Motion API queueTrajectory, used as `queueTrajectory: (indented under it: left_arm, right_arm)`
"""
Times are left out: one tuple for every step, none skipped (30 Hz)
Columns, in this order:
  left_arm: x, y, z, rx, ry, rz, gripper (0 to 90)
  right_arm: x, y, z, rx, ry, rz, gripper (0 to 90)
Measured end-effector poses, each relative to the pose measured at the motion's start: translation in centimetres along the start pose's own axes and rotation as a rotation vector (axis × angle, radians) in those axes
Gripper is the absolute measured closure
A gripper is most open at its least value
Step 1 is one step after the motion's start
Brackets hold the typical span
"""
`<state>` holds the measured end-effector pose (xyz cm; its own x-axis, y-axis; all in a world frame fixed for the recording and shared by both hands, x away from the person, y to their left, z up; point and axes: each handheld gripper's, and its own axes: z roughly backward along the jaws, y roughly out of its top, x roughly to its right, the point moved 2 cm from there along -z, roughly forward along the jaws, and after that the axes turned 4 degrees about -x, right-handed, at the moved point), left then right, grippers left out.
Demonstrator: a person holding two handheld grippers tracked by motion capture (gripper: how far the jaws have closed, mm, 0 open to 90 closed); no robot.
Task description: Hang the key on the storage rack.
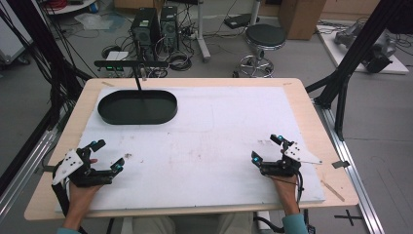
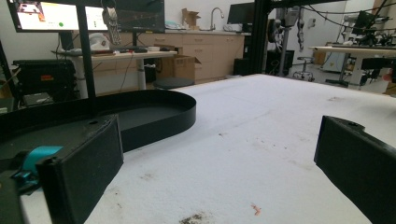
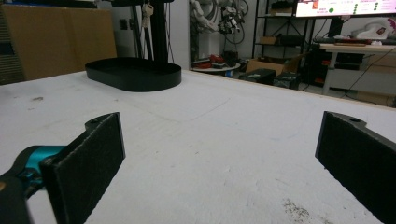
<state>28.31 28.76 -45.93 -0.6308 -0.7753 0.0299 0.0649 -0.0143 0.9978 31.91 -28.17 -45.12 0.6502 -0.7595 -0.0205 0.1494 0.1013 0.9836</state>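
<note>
Rested wide open and empty at the near corners of the white counter (image 1: 204, 141), left tool (image 1: 108, 156) and right tool (image 1: 268, 149), seemingly readied apart from the black tray (image 1: 137, 106) lying far left.

A shallow black oval plastic tray (image 1: 137, 107) is lying on the far left part of the white foam board (image 1: 204, 141), which is covering the light wooden table (image 1: 302, 105). The left gripper (image 1: 106, 155) is resting at the board's near left corner, well in front of the tray. The right gripper (image 1: 267, 148) is sitting at the near right, well apart from both. A round black stool (image 1: 264, 37) is standing on the floor behind the table.
</note>
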Motion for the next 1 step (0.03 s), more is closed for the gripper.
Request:
queueTrajectory:
  left_arm:
    - [0.01, 0.00, 0.01, 0.000, 0.002, 0.000, 1.7]
  right_arm:
    - [0.00, 0.00, -0.01, 0.000, -0.001, 0.002, 0.6]
